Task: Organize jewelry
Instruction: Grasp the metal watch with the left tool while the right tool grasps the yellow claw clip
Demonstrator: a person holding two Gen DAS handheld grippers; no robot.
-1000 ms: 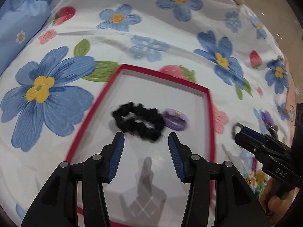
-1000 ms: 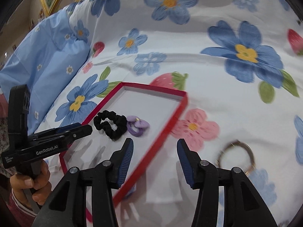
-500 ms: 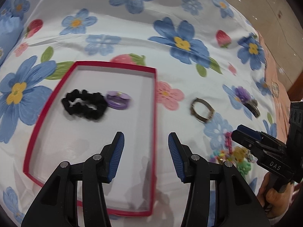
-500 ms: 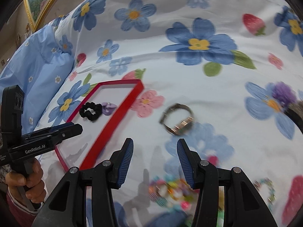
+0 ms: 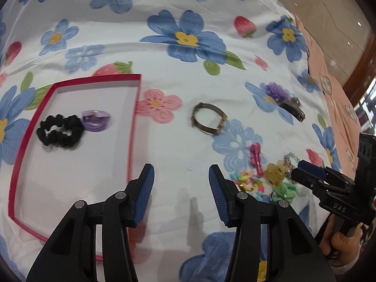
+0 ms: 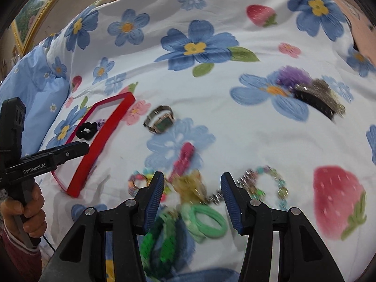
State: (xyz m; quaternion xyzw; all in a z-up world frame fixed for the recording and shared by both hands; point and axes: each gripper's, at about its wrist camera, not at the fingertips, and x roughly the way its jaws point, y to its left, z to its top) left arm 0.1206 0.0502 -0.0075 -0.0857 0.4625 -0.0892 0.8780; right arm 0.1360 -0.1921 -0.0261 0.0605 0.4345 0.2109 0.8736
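Note:
A red-rimmed tray point(image 5: 134, 127) lies on the left of the floral bedspread; in it are a black scrunchie point(image 5: 60, 131) and a purple hair tie point(image 5: 96, 120). My left gripper point(image 5: 181, 181) hovers open and empty over bare sheet just right of the tray. My right gripper point(image 6: 191, 183) is open above a loose pile: a yellow claw clip point(image 6: 190, 185), green hair ties point(image 6: 206, 221), a pink snap clip point(image 6: 184, 158) and a beaded bracelet point(image 6: 270, 183). Nothing is pinched. A wristwatch point(image 6: 159, 119) lies between the pile and the tray point(image 6: 105, 136).
A purple flower piece point(image 6: 291, 75) and a black glitter hair clip point(image 6: 317, 98) lie farther right. Colourful beads point(image 5: 249, 183) sit beside the pile. A blue pillow point(image 6: 35, 89) is at far left. The bed's edge and the floor show at upper right in the left wrist view.
Both grippers have swept right, away from the tray. The left went from over the tray to the sheet beside it, the right from the tray's rim to the pile. Jaws unchanged.

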